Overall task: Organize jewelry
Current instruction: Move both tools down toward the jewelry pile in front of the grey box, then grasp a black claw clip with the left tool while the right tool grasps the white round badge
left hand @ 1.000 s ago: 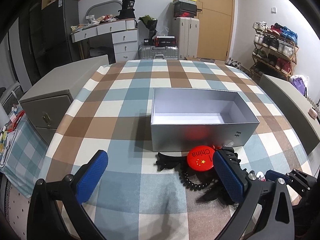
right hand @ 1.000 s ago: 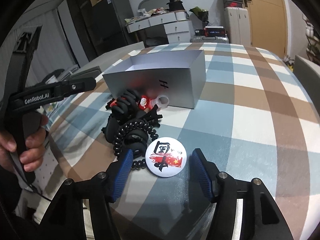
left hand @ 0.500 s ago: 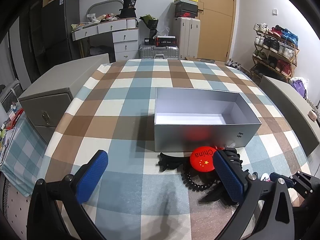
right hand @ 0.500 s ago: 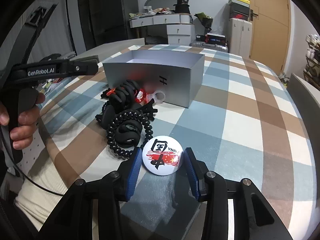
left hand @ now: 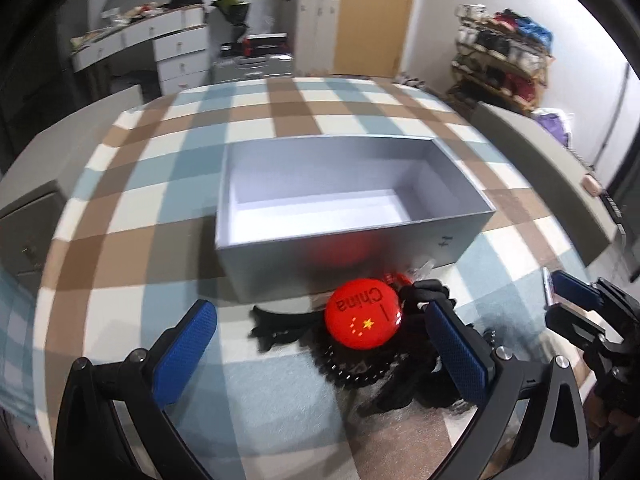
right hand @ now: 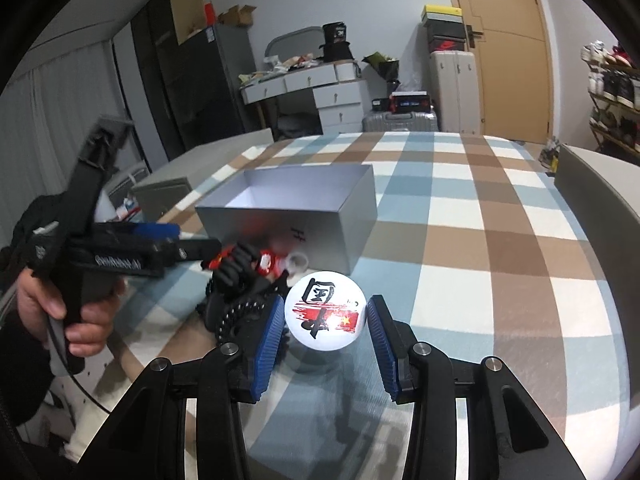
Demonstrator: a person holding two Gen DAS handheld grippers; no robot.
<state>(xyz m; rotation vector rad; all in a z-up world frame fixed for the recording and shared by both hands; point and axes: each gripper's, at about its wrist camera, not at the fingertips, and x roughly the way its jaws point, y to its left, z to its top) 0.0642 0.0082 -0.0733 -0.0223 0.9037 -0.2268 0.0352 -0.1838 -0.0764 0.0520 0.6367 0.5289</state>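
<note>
My right hand-held gripper grips the white badge between its blue pads, above the checked table near its front edge. My left hand-held gripper stands released, jaws wide, over the red China badge, which lies on a pile of black hair ties and clips. The open silver box sits mid-table, just behind the pile.
</note>
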